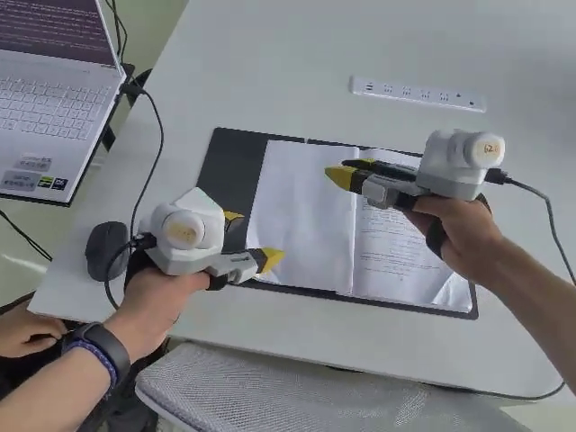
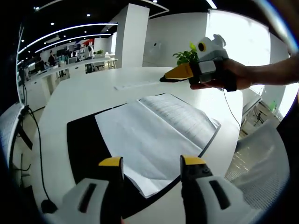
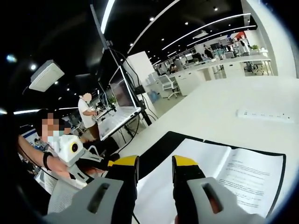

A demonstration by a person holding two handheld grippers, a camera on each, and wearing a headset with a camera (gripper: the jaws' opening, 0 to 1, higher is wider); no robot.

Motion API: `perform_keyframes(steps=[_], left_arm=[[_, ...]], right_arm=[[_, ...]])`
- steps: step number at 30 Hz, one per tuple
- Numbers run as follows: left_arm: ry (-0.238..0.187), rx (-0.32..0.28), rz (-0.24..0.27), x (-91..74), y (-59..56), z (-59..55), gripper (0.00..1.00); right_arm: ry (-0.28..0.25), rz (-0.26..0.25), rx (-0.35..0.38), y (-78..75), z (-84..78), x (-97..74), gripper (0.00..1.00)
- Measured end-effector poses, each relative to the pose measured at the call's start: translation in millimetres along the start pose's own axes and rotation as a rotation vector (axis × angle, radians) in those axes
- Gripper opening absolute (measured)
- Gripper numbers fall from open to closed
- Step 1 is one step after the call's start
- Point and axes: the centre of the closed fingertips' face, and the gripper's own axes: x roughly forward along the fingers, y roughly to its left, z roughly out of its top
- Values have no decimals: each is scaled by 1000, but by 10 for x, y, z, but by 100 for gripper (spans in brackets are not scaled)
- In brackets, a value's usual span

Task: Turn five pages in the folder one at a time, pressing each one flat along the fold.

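White workbench [image 1: 270, 81], open-plan office behind; items listed from the near edge outward.

1. Mesh chair back [image 1: 270, 396], grey, just below the bench's near edge.
2. Dark wristband [image 1: 101, 346] on the person's left wrist.
3. Left gripper [image 1: 252, 238], white body, yellow-tipped jaws. It is held low at the folder's near left corner. Jaws are spread wide with nothing between them; the page corner lies just ahead of them in the left gripper view. Contact with the folder cannot be told.
4. Dark mouse [image 1: 103, 247], with a cable, near the bench's left edge, beside the left hand.
5. Folder [image 1: 229, 171], black cover, lying open and flat at mid-bench. Left page [image 1: 301, 216] is blank and white; right page [image 1: 405, 256] carries printed text. A fold runs between them.
6. Right gripper [image 1: 346, 173], held above the printed page near the fold and clear of the paper. Jaws are parted by a narrower gap, gripping nothing.
7. Laptop [image 1: 54, 99], open, at far left.
8. White power strip [image 1: 418, 93], well beyond the folder.
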Motion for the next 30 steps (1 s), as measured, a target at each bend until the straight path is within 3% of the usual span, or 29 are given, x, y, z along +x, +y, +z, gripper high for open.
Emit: perform_keyframes(steps=[5, 9, 15, 17, 19, 21, 28, 30], left_arm=[[39, 34, -17, 169, -42, -89, 37], [75, 44, -27, 296, 18, -234, 33], [121, 54, -34, 321, 15, -396, 26], [136, 59, -31, 362, 52, -503, 20], [192, 88, -5, 356, 112, -630, 16], [186, 77, -14, 365, 94, -651, 15], [178, 91, 46, 330, 187, -644, 0], [175, 81, 50, 329, 189, -643, 0]], right_arm=[[-16, -18, -2, -60, 40, -123, 26], [-17, -33, -4, -103, 23, -214, 26], [-17, -55, 18, -165, -86, -293, 26], [-20, -54, 33, -164, -122, -305, 26], [-19, -54, 40, -160, -155, -305, 26], [-13, -54, 44, -163, -191, -304, 26], [-3, -46, 52, -185, -244, -287, 26], [-1, -45, 55, -207, -250, -270, 26]])
